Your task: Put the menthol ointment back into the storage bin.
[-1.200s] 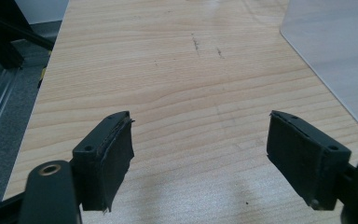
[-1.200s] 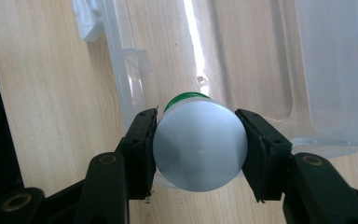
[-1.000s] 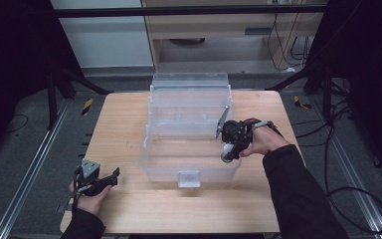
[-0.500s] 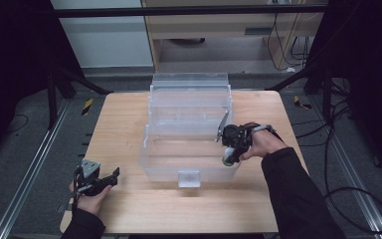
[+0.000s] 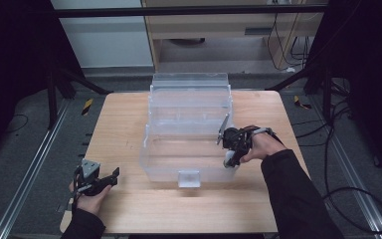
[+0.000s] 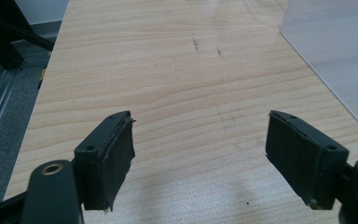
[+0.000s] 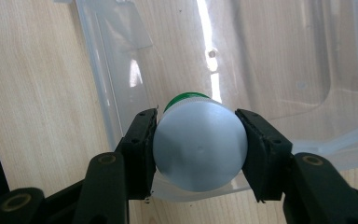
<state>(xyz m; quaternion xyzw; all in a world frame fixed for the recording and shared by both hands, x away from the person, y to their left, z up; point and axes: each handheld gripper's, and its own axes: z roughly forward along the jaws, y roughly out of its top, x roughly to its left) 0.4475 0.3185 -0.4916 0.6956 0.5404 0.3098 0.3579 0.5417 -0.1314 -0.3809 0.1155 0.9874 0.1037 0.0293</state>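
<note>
Right tool (image 7: 199, 140) clamped on white bottle (image 7: 199, 148) (green band), over clear box (image 7: 279, 70) edge.

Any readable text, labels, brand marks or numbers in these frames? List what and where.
None readable.
White bottle clamped in the right gripper: plain base toward the camera, green band behind, no print.
Clear plastic box: no label or lettering.
Wooden table: only grain and scuff marks.
Left gripper, open: no markings on the pads.

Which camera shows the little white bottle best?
The right gripper view: the white bottle sits big and close, squeezed in the right claw. The high view shows it as a tiny pale spot at the clear box's edge.
</note>
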